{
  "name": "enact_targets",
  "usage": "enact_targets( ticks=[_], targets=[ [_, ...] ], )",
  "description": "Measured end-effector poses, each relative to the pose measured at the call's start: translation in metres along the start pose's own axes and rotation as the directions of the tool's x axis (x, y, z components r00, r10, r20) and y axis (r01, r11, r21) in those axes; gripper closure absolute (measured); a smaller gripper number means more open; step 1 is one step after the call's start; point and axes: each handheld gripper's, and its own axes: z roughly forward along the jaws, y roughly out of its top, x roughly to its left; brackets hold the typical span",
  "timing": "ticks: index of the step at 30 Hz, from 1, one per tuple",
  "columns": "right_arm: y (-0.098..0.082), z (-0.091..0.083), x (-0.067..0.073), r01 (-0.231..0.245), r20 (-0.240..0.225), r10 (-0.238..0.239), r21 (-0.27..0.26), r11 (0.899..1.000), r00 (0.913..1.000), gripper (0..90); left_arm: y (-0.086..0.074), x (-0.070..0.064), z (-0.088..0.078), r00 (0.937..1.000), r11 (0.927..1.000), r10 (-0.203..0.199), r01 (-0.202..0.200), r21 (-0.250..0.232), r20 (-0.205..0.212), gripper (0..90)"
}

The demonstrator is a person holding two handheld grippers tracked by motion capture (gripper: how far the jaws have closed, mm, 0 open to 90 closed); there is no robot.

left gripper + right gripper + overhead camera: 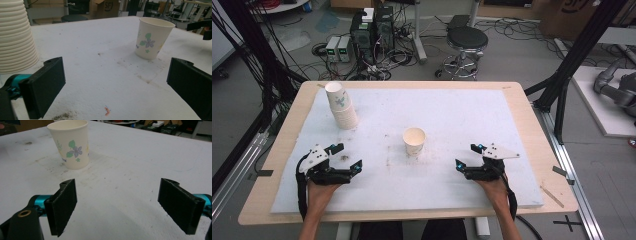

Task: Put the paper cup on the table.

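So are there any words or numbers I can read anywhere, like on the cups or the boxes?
"SF": on the cardboard box behind the table, in the left gripper view; that is how it seems to read.
Single paper cup: flowers and leaves, no words.
Stack of paper cups: a small print, too small to read.
Cardboard box at the far right in the high view: dark marking, too blurred to read.
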Motion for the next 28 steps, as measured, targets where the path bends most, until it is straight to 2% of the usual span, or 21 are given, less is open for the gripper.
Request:
enact_targets(
  ticks=[9, 14, 26, 28],
  targets=[
    [-0.0001, 0.0004, -0.0004, -0.005, -0.004, 0.005, 0.009, 1.0, 1.0, 15.6, 0.0001, -0.001, 0.0002, 0.9999, 0.9999, 0.012, -0.012, 0.005, -0.005, 1.8],
    [0.0, 0.0009, 0.0003, 0.008, -0.002, -0.008, 0.01, 1.0, 1.0, 15.6, 0.0, -0.0008, 0.0, 0.9999, 0.9999, 0.01, -0.01, 0.004, -0.005, 1.8],
    [-0.0003, 0.0009, 0.0013, 0.008, -0.009, -0.008, 0.019, 1.0, 0.9999, 15.6, 0.0, -0.0005, -0.0004, 1.0, 1.0, 0.006, -0.006, 0.003, -0.004, 1.8],
    [-0.0004, 0.0006, 0.0013, 0.003, -0.006, -0.003, 0.016, 1.0, 1.0, 15.6, -0.0004, -0.0003, -0.001, 1.0, 1.0, 0.004, -0.004, -0.009, -0.005, 1.8]
  ],
)
